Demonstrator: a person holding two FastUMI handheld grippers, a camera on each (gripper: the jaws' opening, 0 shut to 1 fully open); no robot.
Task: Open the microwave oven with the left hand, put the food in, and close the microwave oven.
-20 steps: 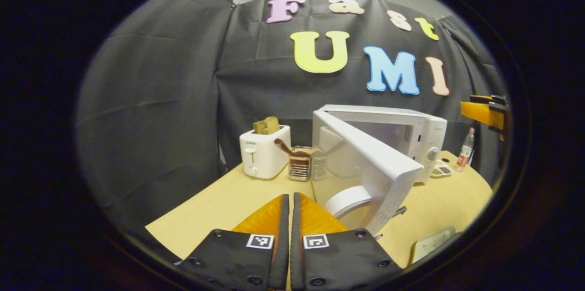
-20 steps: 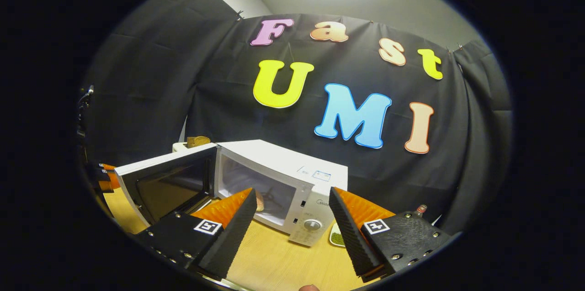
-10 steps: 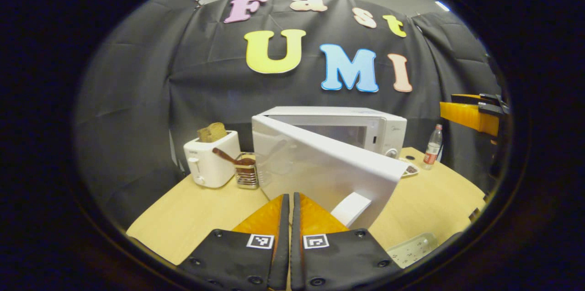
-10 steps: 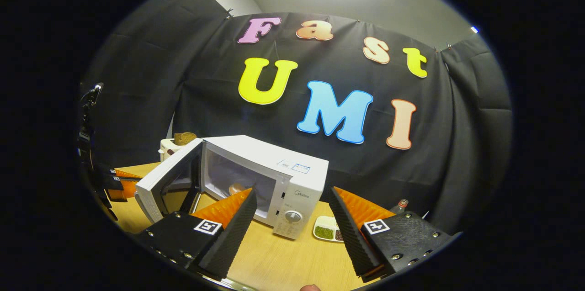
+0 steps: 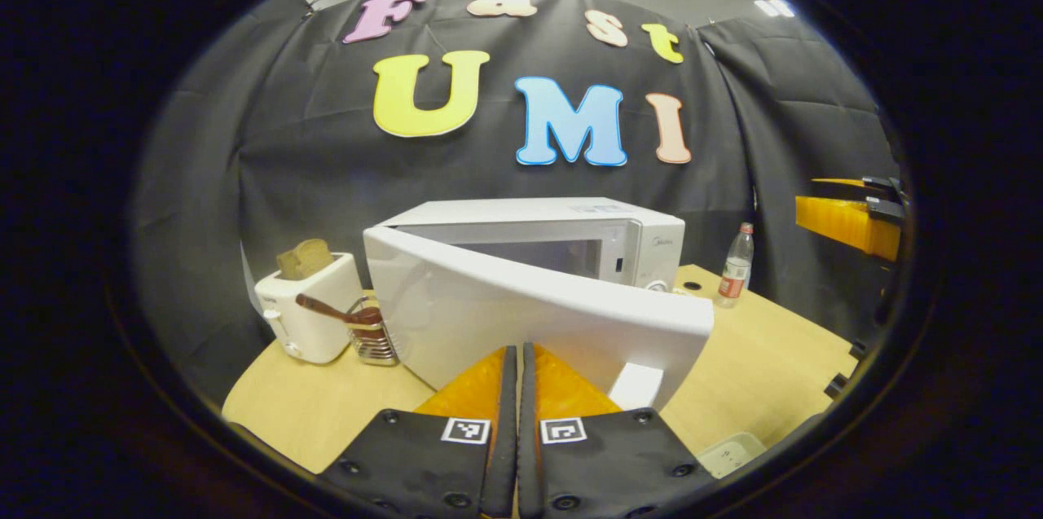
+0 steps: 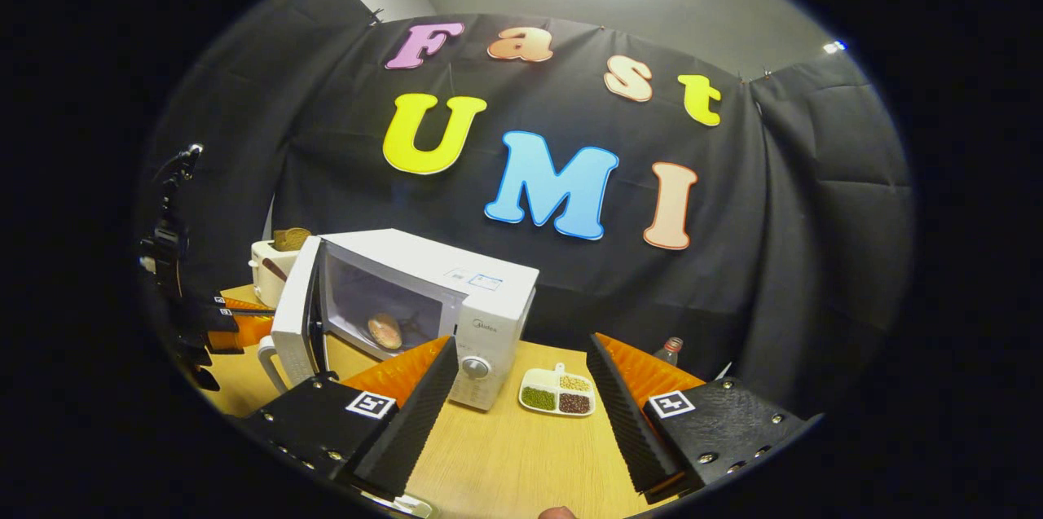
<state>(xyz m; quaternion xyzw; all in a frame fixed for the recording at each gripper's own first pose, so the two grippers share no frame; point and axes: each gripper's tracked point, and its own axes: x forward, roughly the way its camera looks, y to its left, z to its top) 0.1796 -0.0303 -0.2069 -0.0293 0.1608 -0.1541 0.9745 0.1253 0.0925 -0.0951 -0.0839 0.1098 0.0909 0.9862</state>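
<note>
Fingers (image 5: 501, 389) together, against microwave door (image 5: 521, 319)

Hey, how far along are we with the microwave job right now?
Done: the food sits inside the microwave, and the right claw is open and empty, back from the oven.
In hand: closing. The door stands partly open, and the shut left claw is right behind its outer face.
Left: push the door fully shut, then draw back.
</note>
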